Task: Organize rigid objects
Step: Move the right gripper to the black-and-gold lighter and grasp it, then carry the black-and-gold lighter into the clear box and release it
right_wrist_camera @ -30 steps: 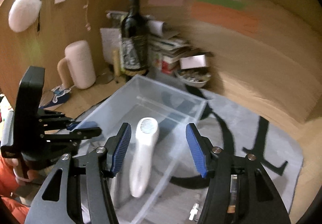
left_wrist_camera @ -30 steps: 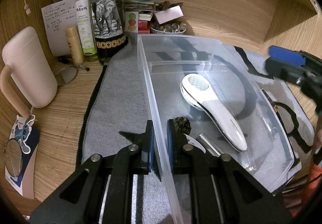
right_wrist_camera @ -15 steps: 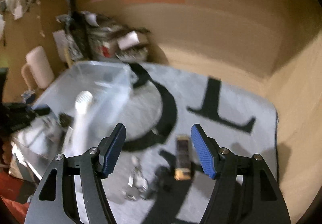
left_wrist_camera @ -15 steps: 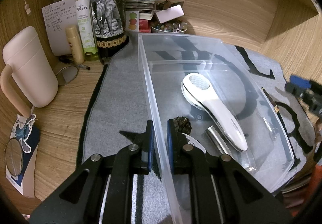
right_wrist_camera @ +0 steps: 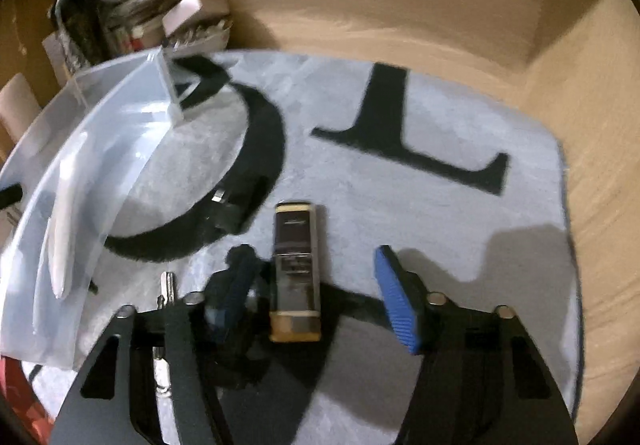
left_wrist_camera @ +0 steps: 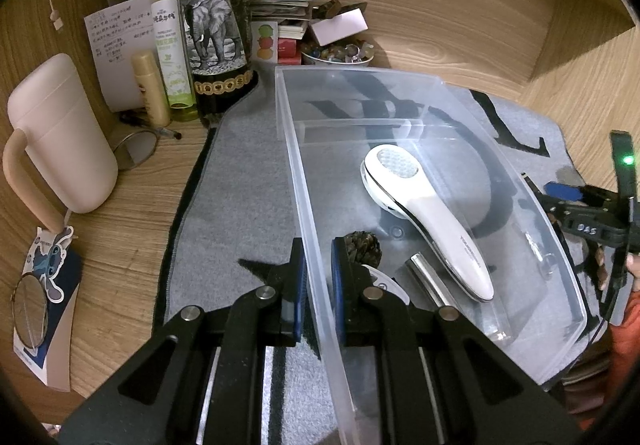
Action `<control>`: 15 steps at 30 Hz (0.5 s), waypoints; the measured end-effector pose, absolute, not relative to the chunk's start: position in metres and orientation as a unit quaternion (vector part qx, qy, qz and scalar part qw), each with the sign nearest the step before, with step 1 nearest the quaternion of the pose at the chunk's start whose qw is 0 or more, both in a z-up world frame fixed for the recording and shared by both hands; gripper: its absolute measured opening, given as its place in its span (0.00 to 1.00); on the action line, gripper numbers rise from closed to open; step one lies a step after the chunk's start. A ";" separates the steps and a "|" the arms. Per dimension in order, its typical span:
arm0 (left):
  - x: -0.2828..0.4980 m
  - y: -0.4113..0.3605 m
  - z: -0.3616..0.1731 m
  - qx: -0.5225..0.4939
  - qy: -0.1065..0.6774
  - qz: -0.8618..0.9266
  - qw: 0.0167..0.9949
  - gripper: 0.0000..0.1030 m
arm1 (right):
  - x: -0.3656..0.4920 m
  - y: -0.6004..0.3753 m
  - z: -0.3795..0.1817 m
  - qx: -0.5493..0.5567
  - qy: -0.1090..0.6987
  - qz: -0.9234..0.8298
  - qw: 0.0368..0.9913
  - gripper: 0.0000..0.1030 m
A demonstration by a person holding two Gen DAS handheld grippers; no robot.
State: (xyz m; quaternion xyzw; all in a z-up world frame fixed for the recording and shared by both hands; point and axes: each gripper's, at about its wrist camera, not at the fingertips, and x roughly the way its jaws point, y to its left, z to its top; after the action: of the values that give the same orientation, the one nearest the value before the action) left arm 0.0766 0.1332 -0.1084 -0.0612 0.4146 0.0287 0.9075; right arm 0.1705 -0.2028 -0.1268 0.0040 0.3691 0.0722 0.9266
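Observation:
A clear plastic box (left_wrist_camera: pixel 292 149) stands on the grey mat, and my left gripper (left_wrist_camera: pixel 319 279) is shut on its left wall. Inside lie a white handheld device (left_wrist_camera: pixel 428 217), a pinecone (left_wrist_camera: pixel 364 247) and a silver metal cylinder (left_wrist_camera: pixel 426 277). To the right of the box, my right gripper (right_wrist_camera: pixel 316 289) hangs low over the mat, also seen as the right gripper (left_wrist_camera: pixel 572 197) in the left wrist view. Its jaws are closing around a dark bar with gold ends (right_wrist_camera: pixel 296 261) lying flat between them. The pads are not pressing on it. A small metal piece (right_wrist_camera: pixel 167 287) lies left of the left finger.
The grey mat (right_wrist_camera: pixel 400 205) bears large black letters. A small black item with a silver tip (right_wrist_camera: pixel 224 205) lies near the box. Behind stand a dark elephant-label bottle (left_wrist_camera: pixel 216 25), a green spray bottle (left_wrist_camera: pixel 172 45), a pale mug (left_wrist_camera: pixel 60 133) and a bowl of stones (left_wrist_camera: pixel 340 53). Wooden walls enclose the desk.
My right gripper swung from above the box to the right and down onto the mat, now straddling the gold-ended bar with its jaws narrower. The left gripper and box stayed still.

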 end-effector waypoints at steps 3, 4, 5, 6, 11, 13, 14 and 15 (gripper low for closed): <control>0.076 0.133 -0.109 -0.061 0.416 0.029 0.907 0.11 | 0.171 -0.195 -0.129 -0.015 0.368 0.082 0.926 0.36; 0.076 0.133 -0.109 -0.061 0.416 0.028 0.907 0.11 | 0.170 -0.195 -0.128 -0.013 0.368 0.088 0.926 0.31; 0.076 0.133 -0.109 -0.061 0.416 0.029 0.907 0.11 | 0.169 -0.195 -0.128 -0.012 0.368 0.091 0.925 0.29; 0.075 0.134 -0.109 -0.061 0.416 0.029 0.907 0.11 | 0.168 -0.196 -0.128 -0.013 0.367 0.090 0.926 0.24; 0.076 0.133 -0.109 -0.061 0.416 0.029 0.907 0.11 | 0.164 -0.199 -0.127 -0.006 0.365 0.087 0.927 0.21; 0.076 0.133 -0.109 -0.061 0.416 0.029 0.907 0.11 | 0.162 -0.199 -0.125 -0.005 0.359 0.083 0.930 0.21; 0.076 0.133 -0.109 -0.062 0.416 0.029 0.907 0.11 | 0.160 -0.200 -0.123 -0.003 0.354 0.080 0.932 0.21; 0.076 0.133 -0.109 -0.061 0.416 0.029 0.907 0.11 | 0.160 -0.201 -0.120 -0.002 0.351 0.079 0.933 0.21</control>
State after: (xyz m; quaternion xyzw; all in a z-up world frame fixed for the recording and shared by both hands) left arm 0.0757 0.1327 -0.1092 -0.0613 0.4163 0.0292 0.9067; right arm 0.1596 -0.2009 -0.1204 -0.0024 0.3511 0.0792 0.9330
